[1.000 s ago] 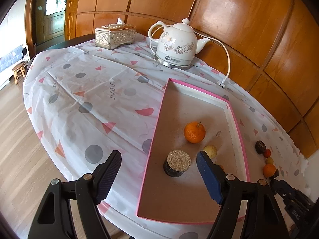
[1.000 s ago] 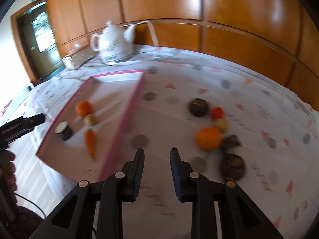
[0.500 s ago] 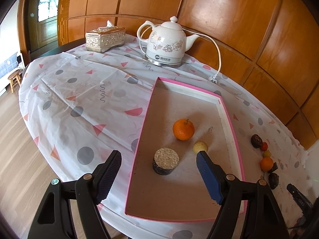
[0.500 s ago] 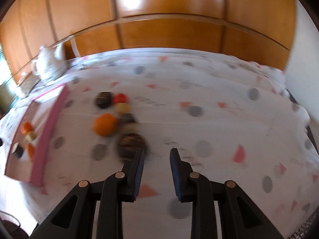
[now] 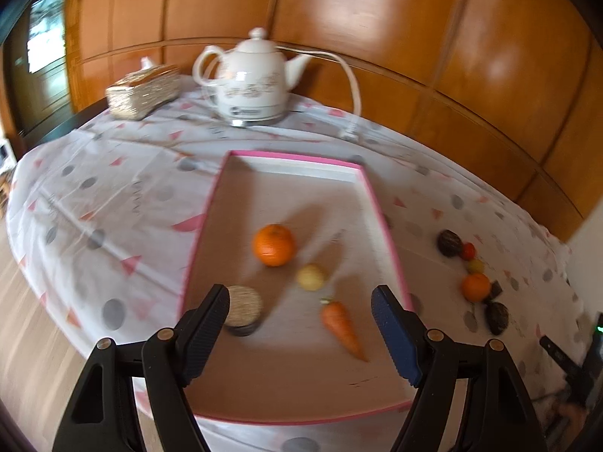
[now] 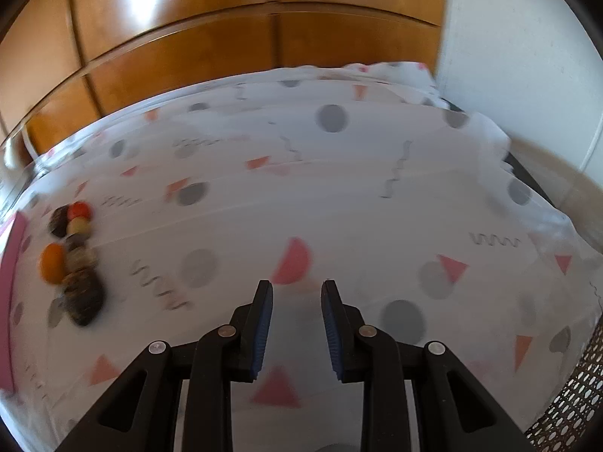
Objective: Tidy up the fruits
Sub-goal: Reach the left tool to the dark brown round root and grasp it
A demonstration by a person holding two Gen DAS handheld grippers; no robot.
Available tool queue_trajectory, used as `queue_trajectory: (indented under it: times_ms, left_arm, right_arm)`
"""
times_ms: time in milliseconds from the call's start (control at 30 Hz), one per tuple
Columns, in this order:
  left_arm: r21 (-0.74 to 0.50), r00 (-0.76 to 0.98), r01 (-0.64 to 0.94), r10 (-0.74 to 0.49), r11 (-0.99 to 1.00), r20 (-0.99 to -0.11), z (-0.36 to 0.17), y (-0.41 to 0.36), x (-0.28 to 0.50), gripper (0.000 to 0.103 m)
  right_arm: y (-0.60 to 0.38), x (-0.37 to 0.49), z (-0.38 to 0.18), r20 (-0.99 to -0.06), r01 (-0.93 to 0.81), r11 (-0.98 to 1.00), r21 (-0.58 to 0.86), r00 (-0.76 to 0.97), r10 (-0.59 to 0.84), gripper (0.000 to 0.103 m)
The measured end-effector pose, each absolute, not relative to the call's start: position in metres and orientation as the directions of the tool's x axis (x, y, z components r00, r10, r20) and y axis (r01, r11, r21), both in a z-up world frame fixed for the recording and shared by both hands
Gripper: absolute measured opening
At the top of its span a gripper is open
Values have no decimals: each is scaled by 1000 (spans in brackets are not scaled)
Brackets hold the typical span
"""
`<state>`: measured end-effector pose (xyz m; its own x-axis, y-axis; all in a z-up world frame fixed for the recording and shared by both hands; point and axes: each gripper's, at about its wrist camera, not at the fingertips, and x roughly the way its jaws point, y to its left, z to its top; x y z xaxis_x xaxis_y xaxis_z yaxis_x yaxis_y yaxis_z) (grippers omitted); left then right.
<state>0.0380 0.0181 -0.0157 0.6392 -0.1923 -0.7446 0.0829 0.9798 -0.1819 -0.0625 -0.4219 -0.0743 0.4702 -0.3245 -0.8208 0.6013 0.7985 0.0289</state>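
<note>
A pink-rimmed tray (image 5: 380, 211) holds an orange (image 5: 274, 245), a small yellow fruit (image 5: 309, 278), a carrot (image 5: 341, 326) and a dark cylinder with a speckled top (image 5: 243, 309). My left gripper (image 5: 300, 290) hovers over the tray's near end, open wide and empty. To the right of the tray, loose fruit lies on the tablecloth: an orange (image 5: 476, 287), a red one (image 5: 469, 251) and dark round ones (image 5: 449, 243). The right wrist view has that cluster (image 6: 52, 262) at its far left. My right gripper (image 6: 296, 285) is over bare cloth, jaws a narrow gap apart, nothing between them.
A white kettle (image 5: 256, 83) with its cord (image 5: 352, 86) and a tissue box (image 5: 143, 90) stand at the back of the table. Wood panelling runs behind. The cloth drops off the table's right end by a white wall (image 6: 527, 37); woven cane (image 6: 573, 395) shows at lower right.
My right gripper swung right, away from the tray; the fruit cluster slid from mid view to the left edge. The left view shifted, bringing the carrot into sight. Neither gripper's jaws moved.
</note>
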Motion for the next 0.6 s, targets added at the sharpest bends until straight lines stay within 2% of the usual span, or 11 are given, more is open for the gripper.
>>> queue_trajectory:
  times_ms: [233,467,600]
  left_arm:
    - [-168,602,207,-261,964,-754,-14,-22,43,77]
    - [-151,545,343,-327,927,-772,-16,-71,45,77]
    - [-163,495,432,-385,887,-779,-16,-98,46,71]
  right_arm:
    - [-454,-79,-83,-810,711,703,8,417,-413,27]
    - [-471,-87,-88,-792,757,653,10,405,-458,31]
    - [-470,-88,-89,-782,759,651,6,409,-470,34]
